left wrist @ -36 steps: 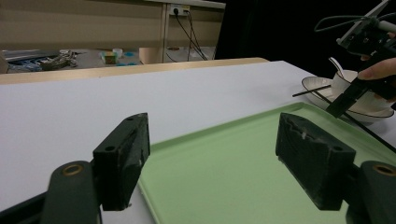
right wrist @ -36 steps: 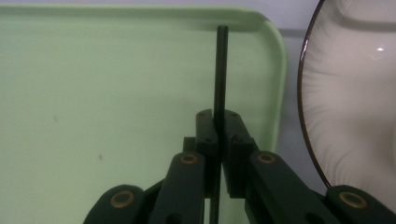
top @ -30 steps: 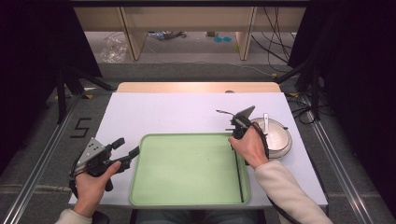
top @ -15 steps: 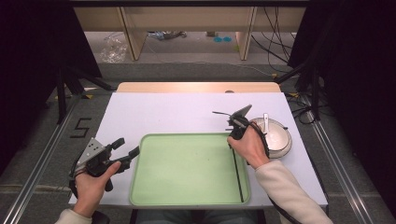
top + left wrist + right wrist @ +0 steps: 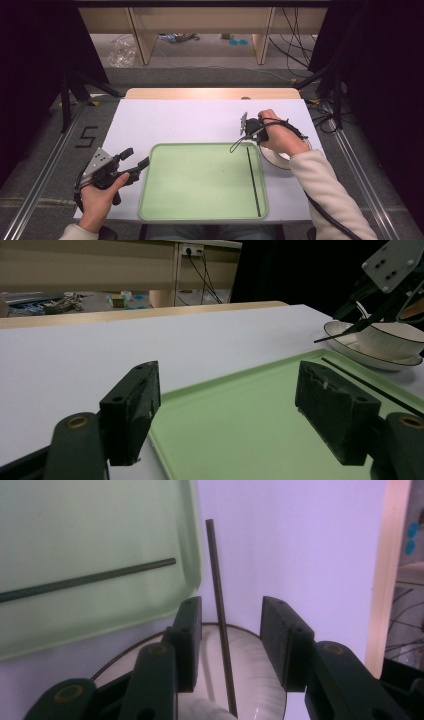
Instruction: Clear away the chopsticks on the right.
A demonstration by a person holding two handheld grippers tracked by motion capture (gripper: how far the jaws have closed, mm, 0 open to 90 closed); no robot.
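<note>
While one chopstick [image 5: 253, 181] lies on the tray [image 5: 200, 210], right gripper [image 5: 227, 645] has swung from tray edge to above the bowl [image 5: 280, 157], fingers apart around the second chopstick [image 5: 219, 610], ungripped. Left gripper [image 5: 136, 161] unchanged, open, on desk [image 5: 180, 120].

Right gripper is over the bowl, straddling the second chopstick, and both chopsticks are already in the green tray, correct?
Not quite. One chopstick lies in the green tray; the second chopstick stands between the right gripper jaws over the bowl, per the right gripper view.
</note>
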